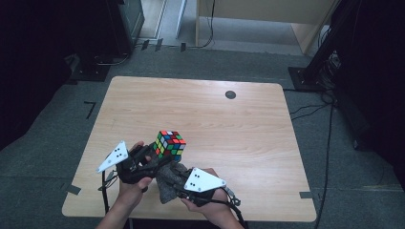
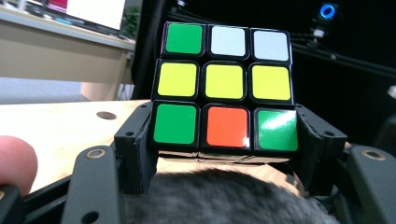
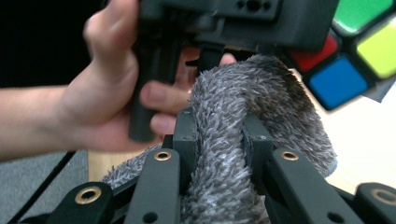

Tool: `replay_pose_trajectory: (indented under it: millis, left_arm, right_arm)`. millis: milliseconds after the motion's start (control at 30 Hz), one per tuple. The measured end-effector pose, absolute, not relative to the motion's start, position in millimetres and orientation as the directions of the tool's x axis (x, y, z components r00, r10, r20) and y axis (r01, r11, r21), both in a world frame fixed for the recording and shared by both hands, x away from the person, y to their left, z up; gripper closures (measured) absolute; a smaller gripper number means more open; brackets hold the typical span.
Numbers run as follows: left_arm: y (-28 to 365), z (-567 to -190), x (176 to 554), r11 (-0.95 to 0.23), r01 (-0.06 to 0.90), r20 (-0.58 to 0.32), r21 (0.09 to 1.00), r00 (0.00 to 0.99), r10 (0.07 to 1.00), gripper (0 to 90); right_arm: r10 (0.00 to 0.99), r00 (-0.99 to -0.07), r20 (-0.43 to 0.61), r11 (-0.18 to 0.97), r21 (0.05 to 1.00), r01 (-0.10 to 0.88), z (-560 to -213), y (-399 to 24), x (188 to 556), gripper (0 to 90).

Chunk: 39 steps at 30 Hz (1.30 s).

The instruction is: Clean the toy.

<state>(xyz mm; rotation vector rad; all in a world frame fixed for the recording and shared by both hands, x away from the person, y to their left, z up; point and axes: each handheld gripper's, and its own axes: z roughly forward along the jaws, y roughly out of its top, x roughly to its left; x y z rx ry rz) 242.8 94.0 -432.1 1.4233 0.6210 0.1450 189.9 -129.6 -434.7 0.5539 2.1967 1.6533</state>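
The colourful square puzzle cube (image 1: 170,145) with black edges sits between the two black jaws of the left gripper (image 2: 227,140). The jaws are partly open and press on the cube's bottom row from both sides, so the cube is held up above the light wooden table (image 1: 239,124), near its front edge. In the left gripper view, the face we see has green, white and white squares on top, three yellow squares in the middle, and green, orange and green at the bottom.

Just below the cube is a fuzzy grey cloth (image 3: 252,107). The right gripper (image 3: 218,140) has its jaws squeezed almost all the way together on a fold of this cloth. The cloth bunches up between the jaws and reaches to just under the cube; I cannot tell if it touches it.

The person's left hand (image 3: 116,88) wraps around the left gripper's handle. Both hands are close together at the front of the table. A small dark round spot (image 1: 230,94) lies far back on the table top.
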Motion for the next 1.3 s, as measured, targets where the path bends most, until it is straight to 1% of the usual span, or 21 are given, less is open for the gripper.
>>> replay_pose_trajectory:
  millis: [100, 133, 167, 200, 267, 333, 367, 433, 500, 567, 600, 667, 800, 867, 933, 967, 1000, 1033, 1133, 1200, 1300]
  left_arm:
    - [90.1, -431.4, 240.3, 0.149, 0.250, -0.291, 0.957, 0.842, 0.455, 34.2]
    - [91.3, -431.0, 240.8, 0.152, 0.248, -0.291, 0.957, 0.841, 0.457, 34.2]
    - [92.1, -430.7, 241.1, 0.160, 0.250, -0.296, 0.955, 0.837, 0.460, 34.2]
    - [94.1, -430.2, 241.7, 0.173, 0.250, -0.303, 0.953, 0.832, 0.465, 34.2]
    - [98.3, -428.8, 242.9, 0.187, 0.250, -0.310, 0.950, 0.825, 0.472, 34.2]
    - [100.8, -428.6, 243.5, 0.191, 0.247, -0.310, 0.950, 0.817, 0.487, 34.3]
    - [101.3, -428.8, 244.1, 0.197, 0.252, -0.318, 0.947, 0.813, 0.487, 34.2]
    - [100.2, -430.0, 244.4, 0.198, 0.256, -0.322, 0.946, 0.807, 0.495, 34.2]
    - [97.1, -432.0, 244.3, 0.185, 0.259, -0.318, 0.948, 0.808, 0.496, 34.2]
    - [93.6, -434.2, 243.5, 0.153, 0.256, -0.298, 0.954, 0.807, 0.510, 34.2]
    - [93.0, -434.5, 243.3, 0.152, 0.257, -0.298, 0.954, 0.805, 0.513, 34.2]
    - [93.9, -434.0, 243.7, 0.154, 0.253, -0.296, 0.955, 0.802, 0.519, 34.2]
    - [100.8, -432.8, 247.2, 0.169, 0.245, -0.298, 0.955, 0.782, 0.548, 34.2]
    - [103.7, -433.8, 250.1, 0.164, 0.250, -0.299, 0.954, 0.771, 0.562, 34.2]
    - [105.1, -436.8, 254.6, 0.138, 0.253, -0.285, 0.958, 0.755, 0.591, 34.2]
    - [105.2, -438.7, 257.3, 0.113, 0.263, -0.276, 0.958, 0.743, 0.609, 34.2]
    - [105.2, -438.7, 257.3, 0.113, 0.263, -0.276, 0.958, 0.743, 0.609, 34.2]
    - [104.7, -445.2, 263.8, 0.039, 0.287, -0.242, 0.957, 0.715, 0.656, 34.1]
    - [102.8, -455.5, 272.1, -0.046, 0.327, -0.202, 0.944, 0.682, 0.703, 34.1]
    - [101.4, -465.7, 279.5, -0.109, 0.358, -0.166, 0.928, 0.655, 0.737, 34.1]
    - [100.9, -478.3, 288.1, -0.155, 0.407, -0.149, 0.900, 0.622, 0.768, 34.0]
  right_arm:
    - [0.557, -0.830, 0.002, 0.207, 0.968, 0.142, -435.5, -137.3, 194.4, 73.4]
    - [0.585, -0.811, 0.032, 0.169, 0.972, 0.161, -435.2, -144.0, 197.8, 73.3]
    - [0.619, -0.781, 0.088, 0.112, 0.974, 0.198, -435.2, -153.6, 202.7, 73.1]
    - [0.635, -0.764, 0.112, 0.084, 0.973, 0.213, -435.6, -159.2, 205.4, 73.1]
    - [0.699, -0.700, 0.144, 0.038, 0.970, 0.238, -438.3, -170.3, 209.8, 73.2]
    - [0.729, -0.660, 0.183, -0.001, 0.964, 0.265, -441.9, -177.1, 212.8, 73.4]
    - [0.724, -0.663, 0.190, 0.000, 0.961, 0.276, -443.1, -177.0, 213.4, 73.4]
    - [0.679, -0.708, 0.193, 0.019, 0.960, 0.280, -444.0, -168.9, 210.9, 73.3]
    - [0.608, -0.775, 0.171, 0.060, 0.964, 0.260, -443.5, -154.7, 205.4, 73.1]
    - [0.564, -0.815, 0.135, 0.092, 0.970, 0.225, -441.3, -143.3, 198.8, 72.9]
    - [0.553, -0.823, 0.128, 0.088, 0.974, 0.211, -439.4, -141.1, 196.8, 72.8]
    - [0.570, -0.810, 0.140, 0.073, 0.973, 0.220, -437.9, -144.1, 198.0, 72.7]
    - [0.651, -0.736, 0.186, 0.030, 0.963, 0.269, -442.1, -165.8, 209.8, 72.7]
    - [0.707, -0.690, 0.156, 0.047, 0.963, 0.266, -442.0, -178.0, 214.8, 72.4]
    - [0.751, -0.640, 0.161, 0.036, 0.958, 0.284, -440.4, -193.0, 221.0, 72.0]
    - [0.774, -0.608, 0.177, 0.021, 0.952, 0.305, -439.9, -201.4, 224.9, 71.8]
    - [0.802, -0.568, 0.183, 0.018, 0.944, 0.329, -439.9, -209.6, 228.6, 71.7]
    - [0.841, -0.509, 0.184, 0.015, 0.932, 0.362, -441.8, -221.9, 234.1, 71.5]
    - [0.889, -0.426, 0.166, 0.022, 0.915, 0.402, -451.3, -240.1, 242.1, 71.0]
    - [0.907, -0.391, 0.158, 0.024, 0.906, 0.422, -459.5, -247.0, 245.3, 70.6]
    - [0.911, -0.368, 0.185, 0.006, 0.887, 0.461, -473.2, -253.0, 250.6, 70.0]
